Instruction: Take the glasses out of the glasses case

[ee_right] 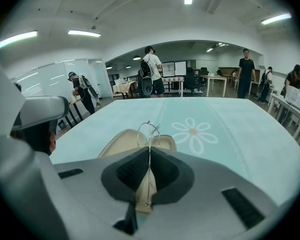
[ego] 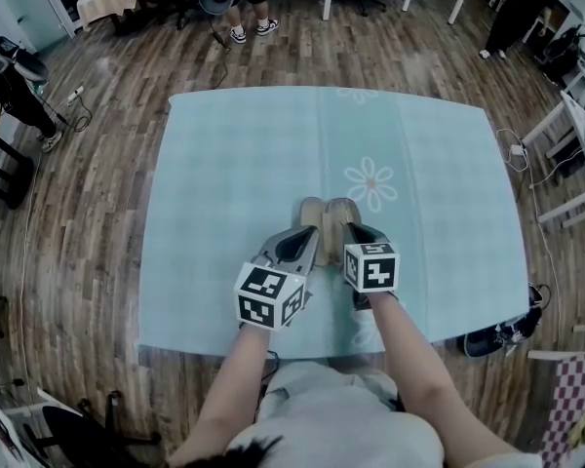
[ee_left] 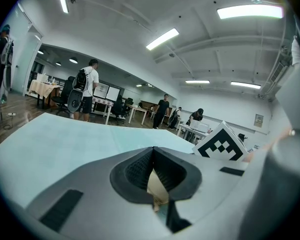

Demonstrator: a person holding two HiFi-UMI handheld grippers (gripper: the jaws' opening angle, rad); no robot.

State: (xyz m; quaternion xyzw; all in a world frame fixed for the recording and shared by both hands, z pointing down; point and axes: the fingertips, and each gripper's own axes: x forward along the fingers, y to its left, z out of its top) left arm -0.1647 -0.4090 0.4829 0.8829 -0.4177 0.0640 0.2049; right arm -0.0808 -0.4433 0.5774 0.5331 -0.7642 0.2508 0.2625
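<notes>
Nearest to us are the two marker cubes (ego: 269, 295), and past them both grippers meet at the glasses case (ego: 313, 211), which lies open on the light blue counter (ego: 224, 183), close to the near edge. The left gripper (ego: 309, 235) has its fingers pressed together on a beige piece; we judge it is the edge of the case, so this side holds the case down. The right gripper (ego: 350, 228) has its fingers closed on the glasses (ee_right: 149, 144). In its own view a thin metal wire runs up between the pads, and two round rims stand above the case. Some beige material also shows low between these fingers, and we cannot tell what it is.

We think the frame is very light and bends easily, and the smooth wire can slip or turn in the pads. The grip should be gentle and on the metal, not on the lenses. The case looks soft and light, so it may rise together with the glasses if it is not held.
</notes>
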